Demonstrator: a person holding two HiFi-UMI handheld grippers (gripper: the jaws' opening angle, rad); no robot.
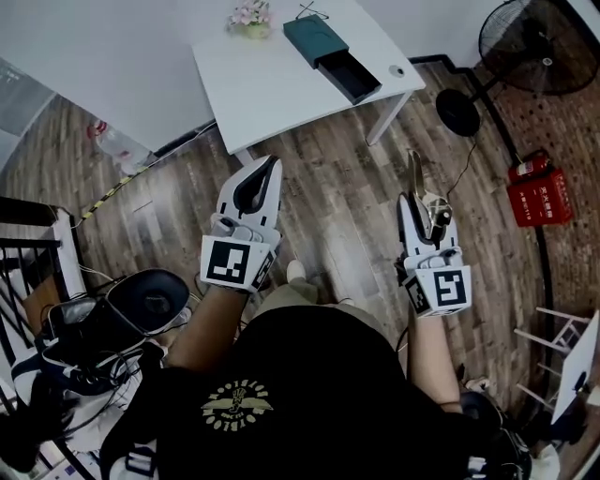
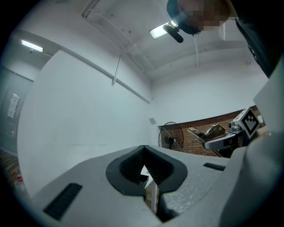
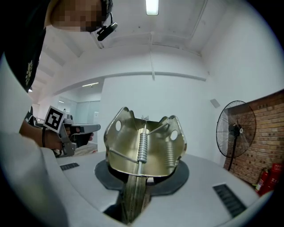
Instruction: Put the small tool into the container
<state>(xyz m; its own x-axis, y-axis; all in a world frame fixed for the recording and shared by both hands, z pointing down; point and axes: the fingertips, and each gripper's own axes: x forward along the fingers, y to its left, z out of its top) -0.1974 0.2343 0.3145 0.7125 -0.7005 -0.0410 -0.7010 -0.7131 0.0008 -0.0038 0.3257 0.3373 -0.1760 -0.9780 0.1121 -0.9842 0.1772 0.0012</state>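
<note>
The small tool (image 1: 417, 183) is a shiny metal spring clamp. My right gripper (image 1: 412, 204) is shut on it and holds it up over the wooden floor. In the right gripper view the clamp (image 3: 144, 144) stands upright between the jaws of that gripper (image 3: 141, 179), with its coil spring facing the camera. My left gripper (image 1: 270, 167) is shut and holds nothing; its dark pads (image 2: 133, 166) meet. The container (image 1: 332, 54), a dark teal box with its drawer pulled out, lies on the white table (image 1: 267, 89) ahead, well beyond both grippers.
A standing fan (image 1: 536, 42) and its round base (image 1: 457, 112) are at the right, next to red fire extinguishers (image 1: 539, 192). Flowers (image 1: 249, 18) and a small round object (image 1: 397, 71) sit on the table. Bags and cables (image 1: 103, 328) crowd the left.
</note>
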